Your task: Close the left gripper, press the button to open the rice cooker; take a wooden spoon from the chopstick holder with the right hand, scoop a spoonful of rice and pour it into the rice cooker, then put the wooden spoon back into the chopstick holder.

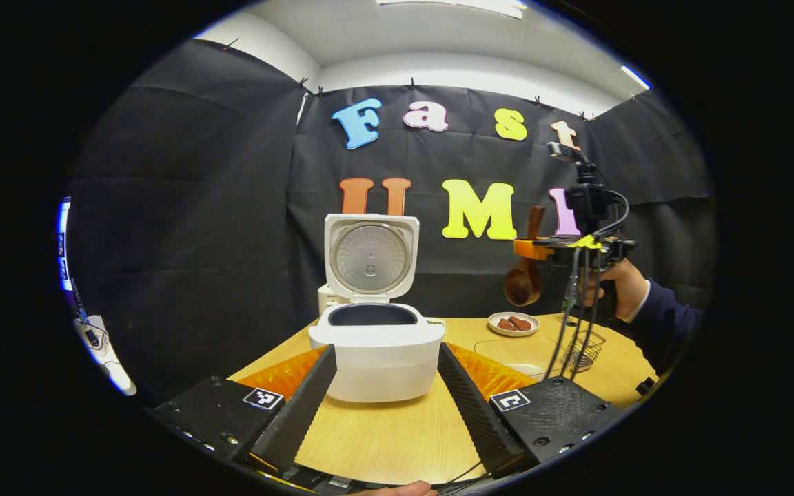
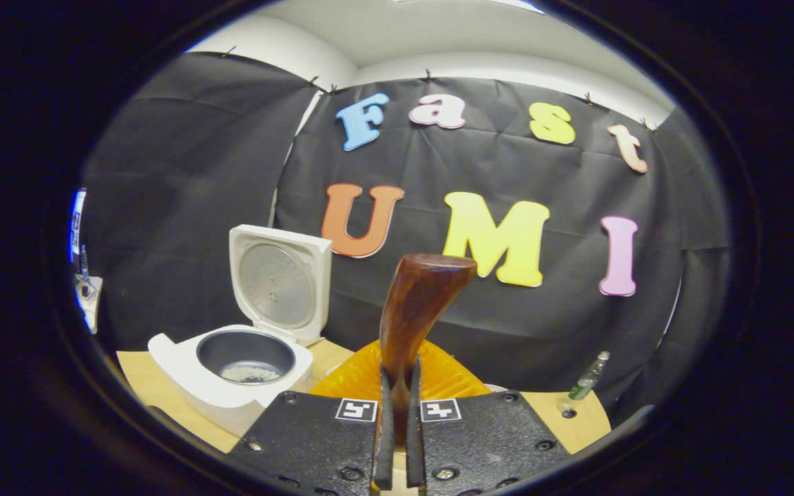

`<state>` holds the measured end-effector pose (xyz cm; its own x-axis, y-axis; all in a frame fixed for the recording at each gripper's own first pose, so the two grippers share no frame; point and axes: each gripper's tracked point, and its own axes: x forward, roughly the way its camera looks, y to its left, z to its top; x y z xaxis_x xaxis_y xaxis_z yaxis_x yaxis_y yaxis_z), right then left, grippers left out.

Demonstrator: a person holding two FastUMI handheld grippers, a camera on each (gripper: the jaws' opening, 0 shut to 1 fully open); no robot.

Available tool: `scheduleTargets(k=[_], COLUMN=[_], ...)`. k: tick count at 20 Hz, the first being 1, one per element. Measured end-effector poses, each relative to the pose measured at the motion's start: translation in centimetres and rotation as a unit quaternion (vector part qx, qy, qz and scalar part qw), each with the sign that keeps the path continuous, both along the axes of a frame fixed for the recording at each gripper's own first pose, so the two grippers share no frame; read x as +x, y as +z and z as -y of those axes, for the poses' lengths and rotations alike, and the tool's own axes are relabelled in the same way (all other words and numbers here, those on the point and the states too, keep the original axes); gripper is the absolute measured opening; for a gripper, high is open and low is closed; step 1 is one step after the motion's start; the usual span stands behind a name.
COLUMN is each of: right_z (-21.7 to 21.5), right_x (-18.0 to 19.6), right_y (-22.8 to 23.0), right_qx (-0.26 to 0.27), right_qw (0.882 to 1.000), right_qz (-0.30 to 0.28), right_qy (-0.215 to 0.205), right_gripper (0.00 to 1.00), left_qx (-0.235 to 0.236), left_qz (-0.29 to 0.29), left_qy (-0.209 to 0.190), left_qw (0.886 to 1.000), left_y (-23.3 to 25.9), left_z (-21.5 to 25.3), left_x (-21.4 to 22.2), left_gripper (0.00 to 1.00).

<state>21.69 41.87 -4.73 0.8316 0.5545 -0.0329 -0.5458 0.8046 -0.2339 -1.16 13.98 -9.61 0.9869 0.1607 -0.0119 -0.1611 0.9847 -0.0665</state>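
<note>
Right gripper clamped on wooden spoon, left gripper spread apart: we risk dropping the spoon clear of the chopstick holder.

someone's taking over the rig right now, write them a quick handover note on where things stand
Left gripper: open, empty, low over the table facing the rice cooker.
Right gripper: shut on the wooden spoon, held up in the air right of the cooker, bowl hanging down.
Cooker lid stands open; some rice lies in the pot.
The wire chopstick holder sits on the table under the right gripper.
Done: lid opened, spoon taken out. Whether the scoop has been poured, I cannot tell.
Left: put the spoon back into the holder.
</note>
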Motion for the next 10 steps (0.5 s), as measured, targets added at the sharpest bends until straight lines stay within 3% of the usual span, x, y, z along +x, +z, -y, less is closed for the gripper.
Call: scheduleTargets(k=[5,10], right_z=[10.6,18.1], right_x=[1.9,2.9], right_y=[1.4,0.3], right_qx=[0.022,0.061], right_qw=[0.998,0.992], right_qz=[-0.004,-0.026], right_qy=[-0.06,-0.105], right_gripper=[0.09,0.1], left_qx=[0.017,0.018], left_qz=[0.006,0.029], left_qy=[-0.016,-0.028], left_qw=[1.0,0.999], left_y=[1.4,3.0], left_z=[2.5,4.6], left_x=[3.3,5.0], left_gripper=[0.95,0.95])
